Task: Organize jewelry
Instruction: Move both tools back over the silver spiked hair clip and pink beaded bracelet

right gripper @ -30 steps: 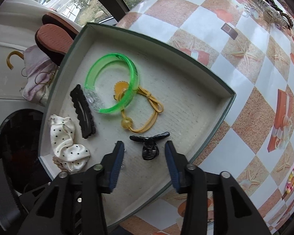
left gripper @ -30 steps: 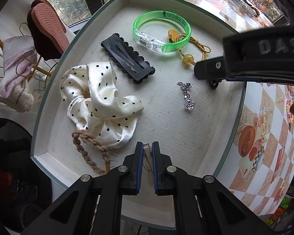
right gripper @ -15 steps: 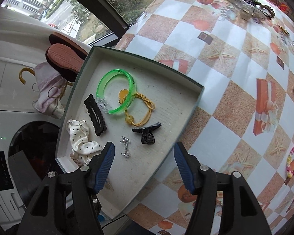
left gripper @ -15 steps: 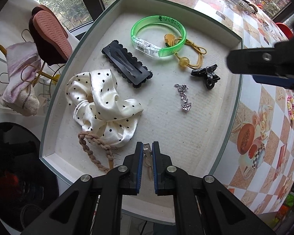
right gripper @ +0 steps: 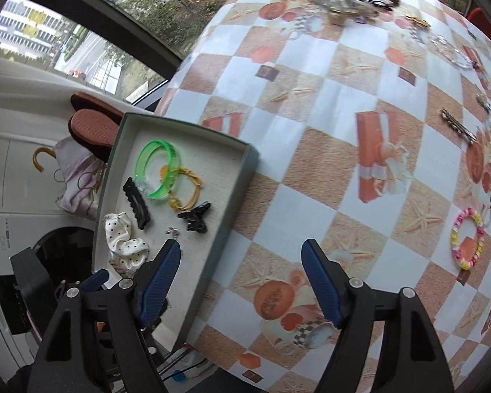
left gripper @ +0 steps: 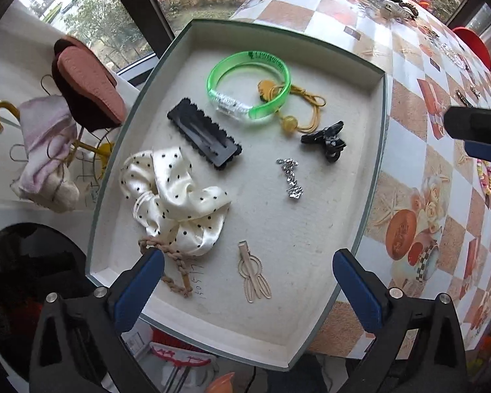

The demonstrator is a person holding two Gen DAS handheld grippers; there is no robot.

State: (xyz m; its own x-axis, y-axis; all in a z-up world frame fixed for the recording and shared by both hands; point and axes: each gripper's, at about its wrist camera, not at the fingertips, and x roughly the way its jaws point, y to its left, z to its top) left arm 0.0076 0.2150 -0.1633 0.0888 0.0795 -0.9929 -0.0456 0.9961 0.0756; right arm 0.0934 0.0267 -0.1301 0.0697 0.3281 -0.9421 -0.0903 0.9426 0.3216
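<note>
Left gripper (left gripper: 248, 281) jaws springing apart, nothing pinched: the beige hair clip (left gripper: 253, 273) lies free between them on the tray (left gripper: 374, 177) floor. Right gripper (right gripper: 242, 278) spreading too, empty, beaded bracelet (right gripper: 467, 238) off beyond its right jaw. Best lift straight up, clear of the clip.

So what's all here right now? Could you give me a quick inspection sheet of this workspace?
Surface: checkered tablecloth with a shallow tray at its edge.
Job's things: in the tray, green bangle, yellow hair tie, black hair clip, black claw clip, silver charm, polka-dot scrunchie, braided band, beige clip.
Clutter: bead bracelet and more accessories loose on the cloth.
Grippers: left hand-held gripper opening above the beige clip, holding nothing; right hand-held gripper opening, empty.
Cables: nothing seen.
Surroundings: window, slipper, washing machine.
</note>
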